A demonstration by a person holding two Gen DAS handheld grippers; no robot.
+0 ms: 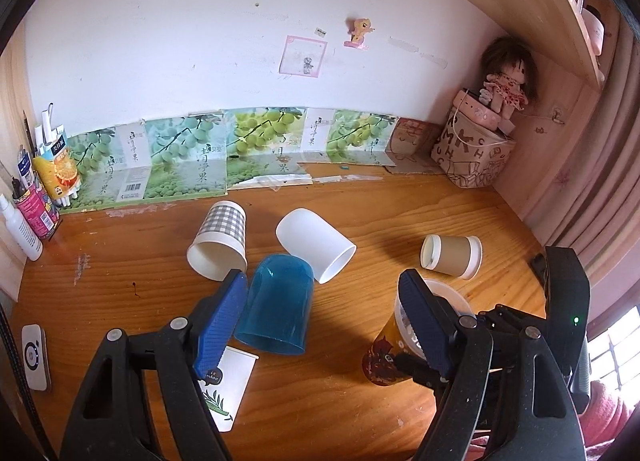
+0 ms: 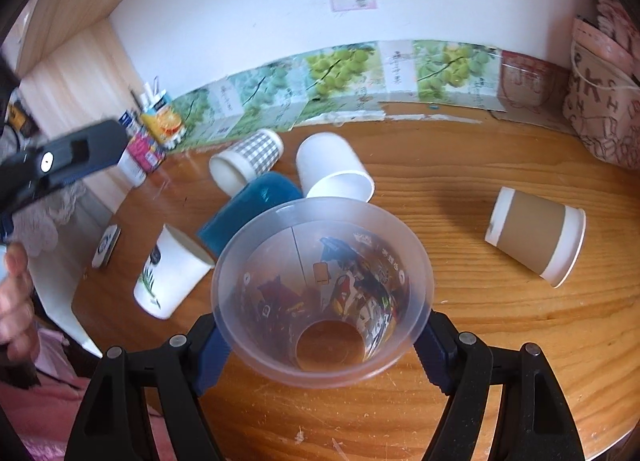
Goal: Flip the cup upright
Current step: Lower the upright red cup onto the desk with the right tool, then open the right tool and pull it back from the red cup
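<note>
Right gripper (image 2: 322, 345): jaws clamped on the clear printed cup (image 2: 320, 293), held mouth-up above the desk (image 2: 480, 321).
Left gripper (image 1: 320, 325): jaws wide apart, holding nothing, hovering over the blue cup (image 1: 276, 303).
Step advice: lower straight, base flat on bare wood right of the blue cup, then release.
Writing: cup print too blurred to read; Chinese characters on the grape cartons (image 1: 200, 157) behind the blue cup.

The clear printed plastic cup (image 2: 322, 293) is held upright between the right gripper's fingers (image 2: 212, 357) above the wooden surface (image 2: 460, 341). Behind it the blue translucent plastic cup (image 1: 276, 303) is placed, and the brown-sleeved paper cup (image 2: 536, 235) lies toward the right edge. The checked paper cup (image 1: 220, 237) and the white plastic cup (image 1: 316, 243) lie side by side further back.
</note>
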